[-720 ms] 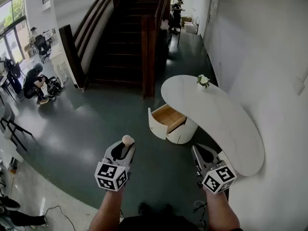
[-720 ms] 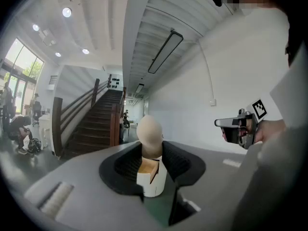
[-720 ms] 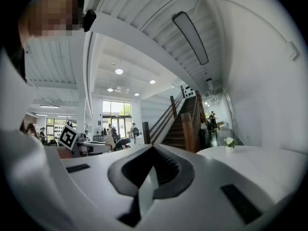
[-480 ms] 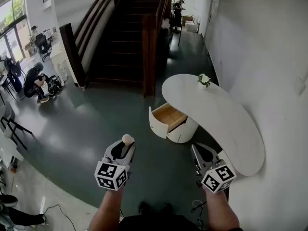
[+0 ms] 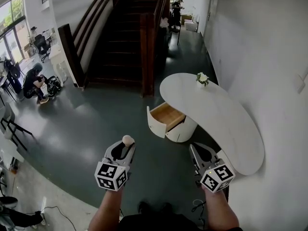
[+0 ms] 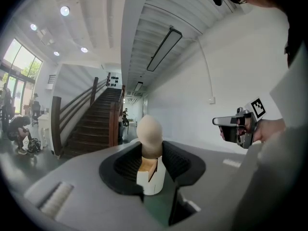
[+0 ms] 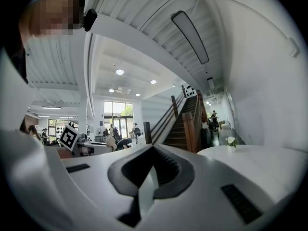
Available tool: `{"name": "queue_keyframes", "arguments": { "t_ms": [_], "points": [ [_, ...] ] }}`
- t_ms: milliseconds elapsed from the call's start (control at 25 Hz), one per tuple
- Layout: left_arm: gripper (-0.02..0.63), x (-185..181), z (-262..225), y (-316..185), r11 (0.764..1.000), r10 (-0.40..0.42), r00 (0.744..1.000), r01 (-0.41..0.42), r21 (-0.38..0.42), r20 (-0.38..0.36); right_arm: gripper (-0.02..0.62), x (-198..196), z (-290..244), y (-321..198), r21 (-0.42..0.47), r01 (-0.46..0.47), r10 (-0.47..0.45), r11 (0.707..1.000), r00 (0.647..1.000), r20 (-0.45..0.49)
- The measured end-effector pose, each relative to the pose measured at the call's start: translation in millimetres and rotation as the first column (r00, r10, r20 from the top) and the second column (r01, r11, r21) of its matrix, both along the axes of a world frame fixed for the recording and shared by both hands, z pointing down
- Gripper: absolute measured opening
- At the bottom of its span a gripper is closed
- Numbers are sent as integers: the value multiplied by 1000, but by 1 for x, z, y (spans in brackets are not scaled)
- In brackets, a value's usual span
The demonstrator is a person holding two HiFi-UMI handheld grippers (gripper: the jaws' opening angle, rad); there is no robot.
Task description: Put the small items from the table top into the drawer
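Note:
A beige egg-shaped item (image 5: 127,140) is clamped between the jaws of my left gripper (image 5: 125,146), held over the dark floor well short of the table. In the left gripper view the egg (image 6: 149,133) stands up between the black pads. Below it, the open wooden drawer (image 6: 149,166) shows through the gap. My right gripper (image 5: 200,151) hovers near the white table's (image 5: 231,129) near end, shut and empty. The drawer (image 5: 167,116) stands pulled out of the white cabinet under the table. My right gripper (image 7: 153,174) shows its pads together.
A small vase of white flowers (image 5: 202,80) stands on the table's far end. A dark wooden staircase (image 5: 130,37) rises behind the table. The white wall (image 5: 269,57) runs along the right. A crouching person (image 5: 34,83) is far off at the left.
The table and drawer have shifted slightly left and up in the head view. Both grippers keep their places, and the egg stays in the left one.

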State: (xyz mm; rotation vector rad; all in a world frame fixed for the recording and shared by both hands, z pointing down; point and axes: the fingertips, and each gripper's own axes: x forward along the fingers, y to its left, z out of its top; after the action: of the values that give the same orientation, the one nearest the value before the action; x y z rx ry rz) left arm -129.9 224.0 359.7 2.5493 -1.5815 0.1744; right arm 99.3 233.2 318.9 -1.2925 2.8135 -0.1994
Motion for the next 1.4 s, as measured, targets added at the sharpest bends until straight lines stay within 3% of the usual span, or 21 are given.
{"name": "queue_keyframes", "arguments": {
  "t_ms": [160,440,800,1400],
  "points": [
    [137,13,2,0,1000,5,1000,-5,-6,2,9,8,0,2,-5,18,-18,1000,1000,14],
    [138,45,-2,0,1000,12,1000,-12,0,6,9,35,6,6,17,10,-9,1000,998,-69],
    [138,88,-2,0,999,33,999,-33,1,20,9,72,14,12,-3,10,-10,1000,999,-49],
    [138,91,13,-39,999,45,999,-45,-18,9,9,71,27,-24,-49,25,-28,998,997,-65]
  ]
}}
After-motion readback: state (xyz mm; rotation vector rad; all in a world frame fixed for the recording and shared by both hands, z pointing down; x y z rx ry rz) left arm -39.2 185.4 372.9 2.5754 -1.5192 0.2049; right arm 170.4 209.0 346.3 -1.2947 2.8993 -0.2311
